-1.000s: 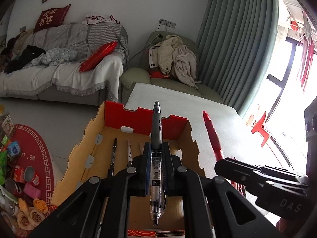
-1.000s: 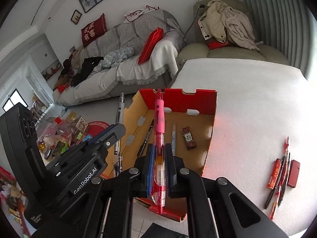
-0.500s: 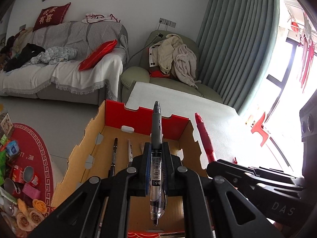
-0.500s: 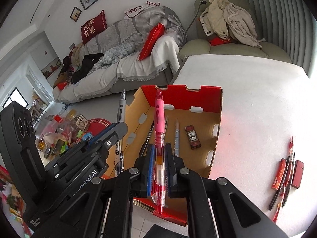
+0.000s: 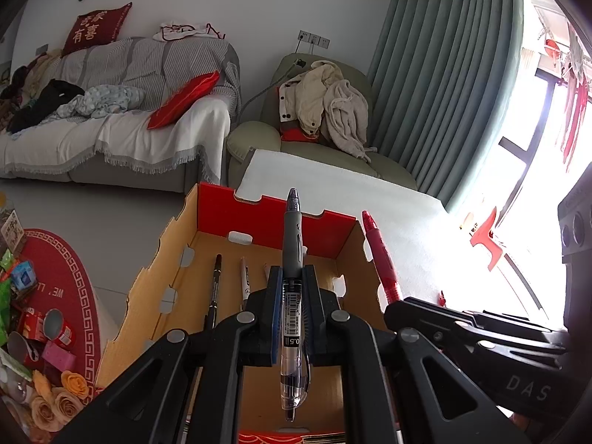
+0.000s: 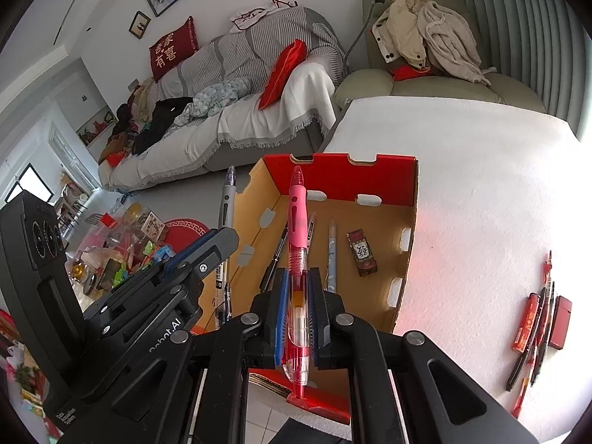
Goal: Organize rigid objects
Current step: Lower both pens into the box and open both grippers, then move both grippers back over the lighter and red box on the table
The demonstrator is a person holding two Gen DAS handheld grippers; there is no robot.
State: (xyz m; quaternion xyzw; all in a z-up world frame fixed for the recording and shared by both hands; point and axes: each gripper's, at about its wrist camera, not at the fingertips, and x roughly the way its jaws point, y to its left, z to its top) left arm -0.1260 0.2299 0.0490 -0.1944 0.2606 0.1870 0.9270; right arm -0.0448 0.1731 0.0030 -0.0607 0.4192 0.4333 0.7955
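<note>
- My left hand-held gripper (image 5: 292, 318) is clamped on a black gel pen (image 5: 292, 277), held just above the cardboard box (image 5: 229, 207).
- My right hand-held gripper (image 6: 296, 318) is clamped on a pink pen (image 6: 298, 259), over the same box.
- Below my fingers: several pens and a small red packet (image 6: 361, 252) already lie inside.
- To the right, on the white worktop (image 6: 481, 185), a cluster of red pens (image 6: 536, 329) waits. I reckon we're about halfway.

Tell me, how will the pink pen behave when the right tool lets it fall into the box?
The pink pen looks like stiff, light plastic, so it should drop without bending. Its barrel is round, so it may roll on the flat floor of the box, though its clip could stop it. It may come to rest against the pens already lying there.
</note>
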